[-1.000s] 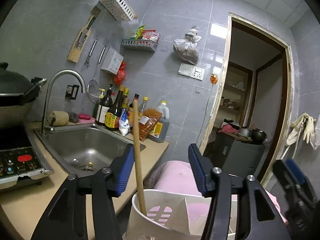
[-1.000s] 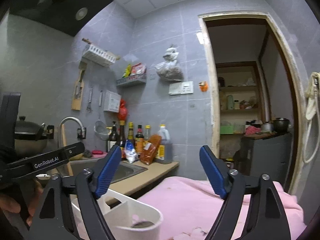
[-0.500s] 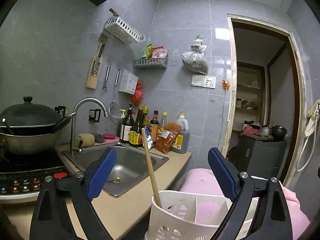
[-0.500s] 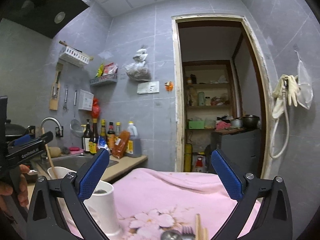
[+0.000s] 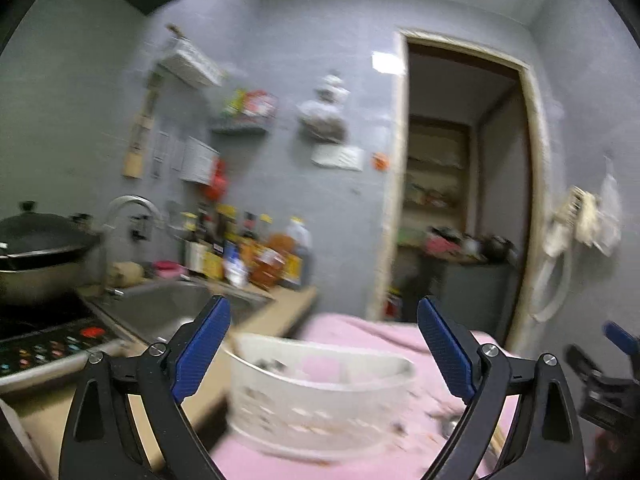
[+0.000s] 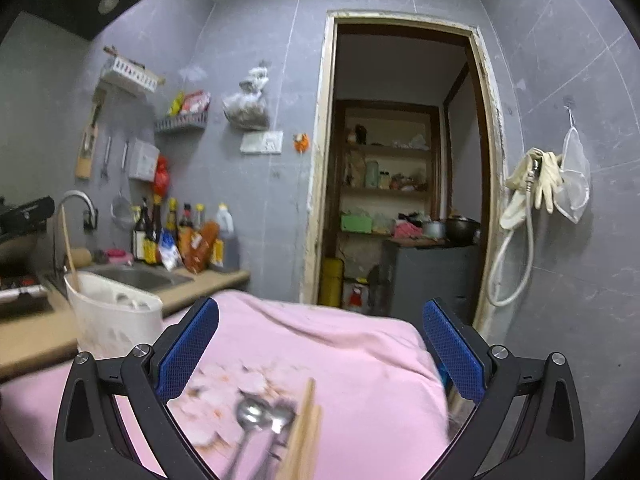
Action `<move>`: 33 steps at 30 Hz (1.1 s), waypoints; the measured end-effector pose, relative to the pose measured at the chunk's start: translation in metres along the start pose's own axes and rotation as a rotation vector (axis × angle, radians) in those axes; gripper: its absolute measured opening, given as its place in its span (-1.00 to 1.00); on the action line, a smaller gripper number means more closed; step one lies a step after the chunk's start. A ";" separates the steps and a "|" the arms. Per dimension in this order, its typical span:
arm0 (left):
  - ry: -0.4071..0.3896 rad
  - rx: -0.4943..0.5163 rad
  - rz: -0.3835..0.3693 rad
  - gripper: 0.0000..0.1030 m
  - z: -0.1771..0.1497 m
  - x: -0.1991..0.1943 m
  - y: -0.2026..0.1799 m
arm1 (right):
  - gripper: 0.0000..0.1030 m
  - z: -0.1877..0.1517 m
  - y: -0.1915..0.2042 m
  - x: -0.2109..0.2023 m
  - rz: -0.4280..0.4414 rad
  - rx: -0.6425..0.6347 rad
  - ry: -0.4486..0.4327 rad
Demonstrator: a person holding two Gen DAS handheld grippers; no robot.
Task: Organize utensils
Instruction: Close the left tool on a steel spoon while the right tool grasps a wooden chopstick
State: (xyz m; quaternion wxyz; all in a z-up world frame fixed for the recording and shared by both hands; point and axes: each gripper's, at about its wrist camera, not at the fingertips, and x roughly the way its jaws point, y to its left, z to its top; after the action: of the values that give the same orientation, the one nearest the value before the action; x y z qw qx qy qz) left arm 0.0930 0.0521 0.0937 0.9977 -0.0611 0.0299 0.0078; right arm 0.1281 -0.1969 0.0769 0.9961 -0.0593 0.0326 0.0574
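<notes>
While empty, wide right tongs (image 6: 320, 354)

Left wrist view is smearing throughout: white utensil holder (image 5: 320, 396) is showing no clear slots, its contents unreadable. Bottles (image 5: 244, 248) at the counter's back edge are blurring together. Right wrist view: spoons (image 6: 260, 420) and wooden chopsticks (image 6: 304, 436) on the pink cloth (image 6: 360, 360) are running off the bottom edge, count unclear.
</notes>
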 end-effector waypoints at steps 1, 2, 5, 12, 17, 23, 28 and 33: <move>0.031 0.008 -0.041 0.78 -0.003 0.002 -0.008 | 1.00 -0.003 -0.004 0.000 -0.002 -0.008 0.018; 0.057 0.014 -0.072 0.78 -0.005 0.006 -0.016 | 1.00 -0.006 -0.008 -0.001 -0.002 -0.014 0.033; 0.160 0.038 -0.162 0.78 -0.017 0.021 -0.038 | 1.00 -0.014 -0.019 0.001 -0.008 -0.023 0.082; 0.401 0.118 -0.293 0.77 -0.047 0.063 -0.082 | 0.71 -0.036 -0.050 0.024 0.036 0.036 0.275; 0.538 0.155 -0.338 0.67 -0.068 0.096 -0.103 | 0.22 -0.059 -0.055 0.056 0.124 0.062 0.466; 0.681 0.205 -0.353 0.26 -0.097 0.138 -0.116 | -0.20 -0.079 -0.054 0.089 0.237 0.107 0.635; 0.757 0.204 -0.350 -0.02 -0.116 0.165 -0.118 | -0.33 -0.086 -0.051 0.105 0.280 0.109 0.704; 0.812 0.220 -0.352 -0.22 -0.129 0.183 -0.123 | -0.45 -0.093 -0.046 0.117 0.294 0.089 0.763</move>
State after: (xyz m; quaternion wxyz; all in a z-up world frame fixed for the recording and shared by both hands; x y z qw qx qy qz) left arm 0.2708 -0.0838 -0.0302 0.8919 0.0429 0.4083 -0.1897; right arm 0.2442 -0.2408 -0.0186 0.8953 -0.0278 0.4102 0.1716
